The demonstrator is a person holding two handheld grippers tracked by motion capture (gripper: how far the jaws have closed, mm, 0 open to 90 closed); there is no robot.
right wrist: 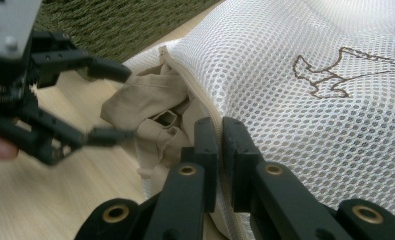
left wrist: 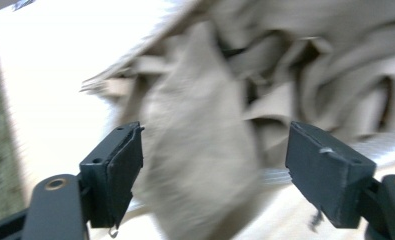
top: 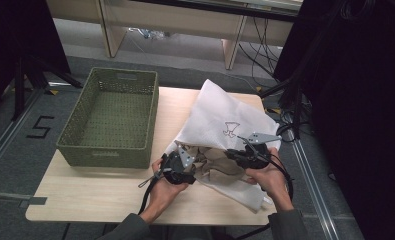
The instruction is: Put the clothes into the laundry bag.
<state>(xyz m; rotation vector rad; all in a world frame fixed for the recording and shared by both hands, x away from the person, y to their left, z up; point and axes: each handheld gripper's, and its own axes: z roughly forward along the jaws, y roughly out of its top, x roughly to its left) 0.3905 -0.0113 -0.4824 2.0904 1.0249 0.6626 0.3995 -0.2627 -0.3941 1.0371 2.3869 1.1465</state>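
My wooden table (top: 105, 197) carries a green woven basket (top: 112, 117) at ten o'clock. A white mesh bag (top: 225, 125) lies at two o'clock, beige cloth (top: 212, 162) spilling from its mouth.

Low in the frame's middle, the left gripper (top: 183, 161) stood with its jaws spread wide and nothing pinched between them. Just right of it, the right gripper (top: 236, 154) had its jaws pressed together, both forearms rising from the bottom edge.

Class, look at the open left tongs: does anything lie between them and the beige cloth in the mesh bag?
Nothing visible does. The left tongs are open with the beige cloth straight ahead, while the right tongs pinch the mesh bag edge, holding it open.
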